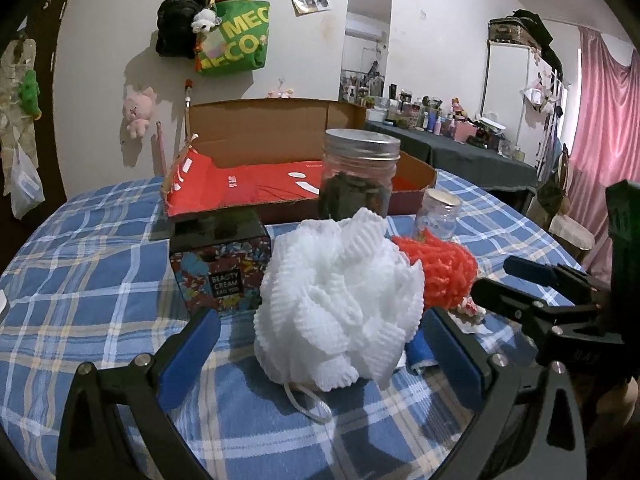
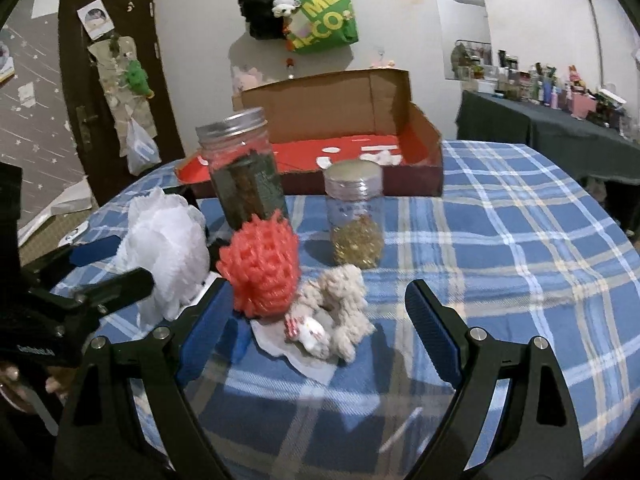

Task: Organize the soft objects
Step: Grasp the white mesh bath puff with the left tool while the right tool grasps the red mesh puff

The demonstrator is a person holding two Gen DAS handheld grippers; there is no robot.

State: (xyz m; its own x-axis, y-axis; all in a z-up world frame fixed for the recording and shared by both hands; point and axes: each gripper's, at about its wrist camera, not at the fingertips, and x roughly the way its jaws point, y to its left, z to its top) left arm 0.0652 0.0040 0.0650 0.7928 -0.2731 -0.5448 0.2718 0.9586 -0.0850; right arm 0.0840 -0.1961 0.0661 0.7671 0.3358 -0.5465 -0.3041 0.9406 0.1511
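A white mesh bath puff lies on the blue plaid tablecloth, between the open jaws of my left gripper, which is not touching it. An orange mesh puff sits just behind it to the right. In the right wrist view the orange puff and a beige fluffy scrunchie on a white tissue lie ahead of my open, empty right gripper. The white puff is at the left. An open cardboard box with red lining stands behind.
A tall jar with a metal lid and a small jar stand in front of the box. A dark printed "Beauty Cream" box sits left of the white puff. A cluttered side table stands at the right.
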